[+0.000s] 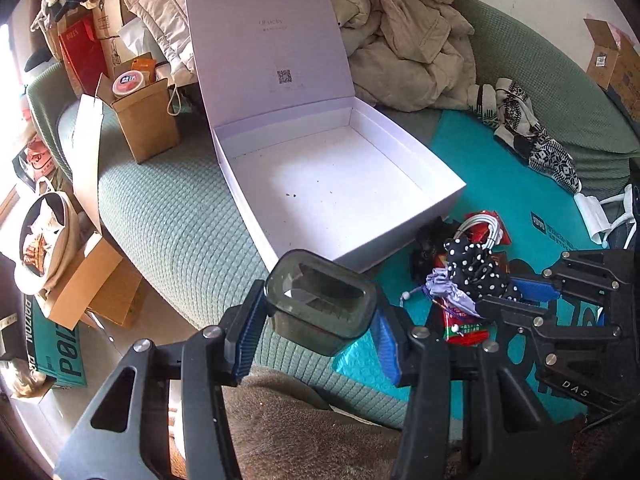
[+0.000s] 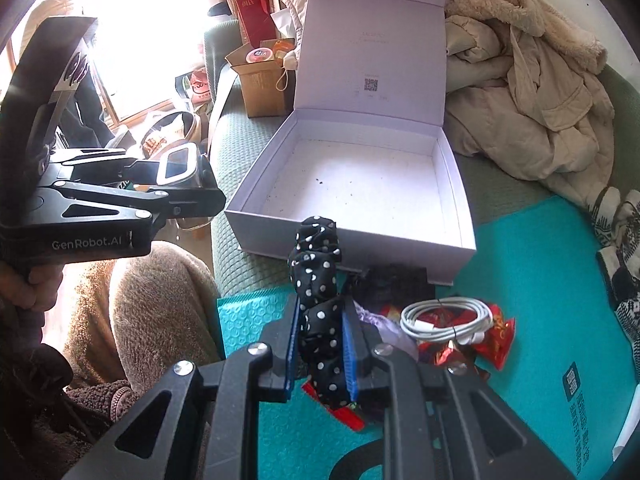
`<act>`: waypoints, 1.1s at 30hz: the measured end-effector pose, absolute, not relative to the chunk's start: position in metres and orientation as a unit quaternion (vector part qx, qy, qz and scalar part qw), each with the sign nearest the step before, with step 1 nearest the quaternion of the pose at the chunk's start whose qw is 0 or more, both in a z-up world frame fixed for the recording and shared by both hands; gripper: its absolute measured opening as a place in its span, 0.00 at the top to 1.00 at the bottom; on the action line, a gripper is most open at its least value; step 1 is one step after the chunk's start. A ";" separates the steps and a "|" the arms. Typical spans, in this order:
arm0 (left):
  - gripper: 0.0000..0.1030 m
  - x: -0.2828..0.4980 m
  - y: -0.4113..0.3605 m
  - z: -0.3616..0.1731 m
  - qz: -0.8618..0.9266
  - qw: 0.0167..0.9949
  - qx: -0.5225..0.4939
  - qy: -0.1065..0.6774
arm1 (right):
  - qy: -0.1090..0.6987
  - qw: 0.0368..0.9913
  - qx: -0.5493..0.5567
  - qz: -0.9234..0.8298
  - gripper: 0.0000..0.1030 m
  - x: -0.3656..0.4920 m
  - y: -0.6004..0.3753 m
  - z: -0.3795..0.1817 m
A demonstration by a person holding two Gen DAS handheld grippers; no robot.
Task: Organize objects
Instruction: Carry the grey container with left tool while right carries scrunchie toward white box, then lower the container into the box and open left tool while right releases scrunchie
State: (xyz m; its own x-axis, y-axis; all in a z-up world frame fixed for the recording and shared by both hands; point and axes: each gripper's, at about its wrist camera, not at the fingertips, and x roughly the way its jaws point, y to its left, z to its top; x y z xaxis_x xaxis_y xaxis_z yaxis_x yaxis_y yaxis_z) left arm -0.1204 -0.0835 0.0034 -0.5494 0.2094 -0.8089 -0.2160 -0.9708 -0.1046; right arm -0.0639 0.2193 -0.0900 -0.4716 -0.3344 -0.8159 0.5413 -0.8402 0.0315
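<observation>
An open white box (image 1: 340,188) with its lid raised stands on the green sofa; it also shows in the right wrist view (image 2: 360,188) and is empty. My left gripper (image 1: 320,332) is shut on a smoky clear plastic case (image 1: 320,300), held in front of the box's near corner; the case also shows in the right wrist view (image 2: 178,166). My right gripper (image 2: 322,356) is shut on a black polka-dot scrunchie (image 2: 318,288), just before the box's front wall. A coiled white cable (image 2: 448,316), red wrappers (image 2: 496,340) and a lilac pouch (image 1: 450,292) lie on the teal mat.
A teal bubble mailer (image 2: 540,280) lies under the pile. Beige coats (image 2: 520,92) are heaped behind the box. A brown carton (image 1: 148,120) stands left of the box. A patterned knit (image 1: 532,132) lies at the right. Boxes and bags crowd the floor at left.
</observation>
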 end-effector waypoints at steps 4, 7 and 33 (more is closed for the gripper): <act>0.54 -0.142 -0.086 0.016 0.885 0.121 -0.450 0.013 | 0.115 0.255 0.433 -0.857 0.83 -0.082 0.215 -0.082; 0.54 -0.157 -0.086 0.025 0.887 0.122 -0.445 0.016 | 0.114 0.255 0.425 -0.861 0.83 -0.097 0.213 -0.077; 0.54 -0.302 -0.082 0.009 0.882 0.130 -0.452 0.032 | 0.134 0.218 0.428 -0.867 0.83 -0.214 0.205 -0.094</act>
State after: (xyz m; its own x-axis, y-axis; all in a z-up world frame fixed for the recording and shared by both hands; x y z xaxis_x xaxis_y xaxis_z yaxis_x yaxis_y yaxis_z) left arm -0.3016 -0.0823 0.0094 -0.5581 0.1997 -0.8054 -0.2583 -0.9642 -0.0601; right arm -0.2136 0.2047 -0.0940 -0.5384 -0.2641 -0.8003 0.4931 -0.8688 -0.0450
